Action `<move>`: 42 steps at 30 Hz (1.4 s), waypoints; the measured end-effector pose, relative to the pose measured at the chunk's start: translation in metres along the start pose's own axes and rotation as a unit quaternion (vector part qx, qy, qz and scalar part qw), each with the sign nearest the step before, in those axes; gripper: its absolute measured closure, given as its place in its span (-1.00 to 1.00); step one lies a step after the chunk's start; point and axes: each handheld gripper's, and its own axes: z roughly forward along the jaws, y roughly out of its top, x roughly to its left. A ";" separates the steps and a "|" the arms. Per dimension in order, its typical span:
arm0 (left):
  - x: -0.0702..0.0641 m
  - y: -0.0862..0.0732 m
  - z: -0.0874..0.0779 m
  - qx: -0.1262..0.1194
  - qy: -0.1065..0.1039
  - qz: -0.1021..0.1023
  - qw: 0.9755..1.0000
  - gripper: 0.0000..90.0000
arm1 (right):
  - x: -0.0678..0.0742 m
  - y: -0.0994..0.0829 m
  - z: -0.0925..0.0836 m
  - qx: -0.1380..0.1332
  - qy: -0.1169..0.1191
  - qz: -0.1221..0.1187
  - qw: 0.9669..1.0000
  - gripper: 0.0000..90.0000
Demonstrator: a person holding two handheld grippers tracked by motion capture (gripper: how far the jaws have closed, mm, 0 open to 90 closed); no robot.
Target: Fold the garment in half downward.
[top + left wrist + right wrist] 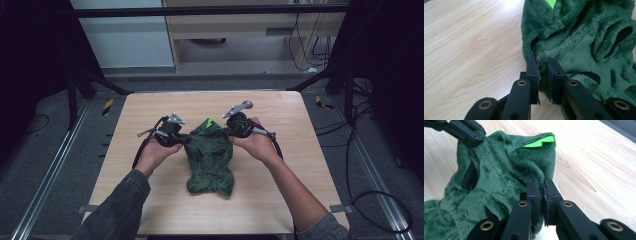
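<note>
One green fleece garment [211, 157] lies mid-table on the wooden table [280, 200], its top end raised between the two grippers, its lower part on the wood. The left gripper [184, 140] pinches the garment's left upper edge; in the left gripper view the jaws stand narrow with a thin fold of fleece clamped between them. The right gripper [226, 131] does the same on the right upper edge, jaws narrow, fleece caught between the pads [536, 192]. A bright green tag [540, 143] sticks out at the top edge, between the grips.

Risks, as a judgement: each grip holds only a thin edge of soft pile, so the fleece could slip out if the hands pull apart or lift fast. If one side slips, the garment would swing and bunch, spoiling any neat lay. Uneven lifting may twist the cloth, since the lower part drags on the wood. The openings in the fabric could snag a jaw tip.

Counts: one garment, one tag, two grippers, two hands, one table, two dark openings [216, 154] plainly seen on the front
</note>
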 end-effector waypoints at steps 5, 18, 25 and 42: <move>-0.001 0.004 -0.001 -0.005 0.002 0.002 1.000 0.81 | -0.002 0.003 -0.001 0.001 -0.006 -0.003 1.000 0.89; 0.002 0.013 -0.004 -0.018 0.013 0.004 1.000 0.80 | -0.006 0.009 -0.002 -0.002 -0.013 -0.005 1.000 0.89; 0.001 0.019 -0.005 -0.019 0.017 0.010 1.000 0.80 | -0.008 0.012 -0.002 -0.003 -0.018 -0.005 1.000 0.89; 0.003 0.029 -0.004 -0.023 0.030 0.016 0.999 0.80 | -0.016 0.019 0.001 -0.008 -0.032 0.000 0.999 0.89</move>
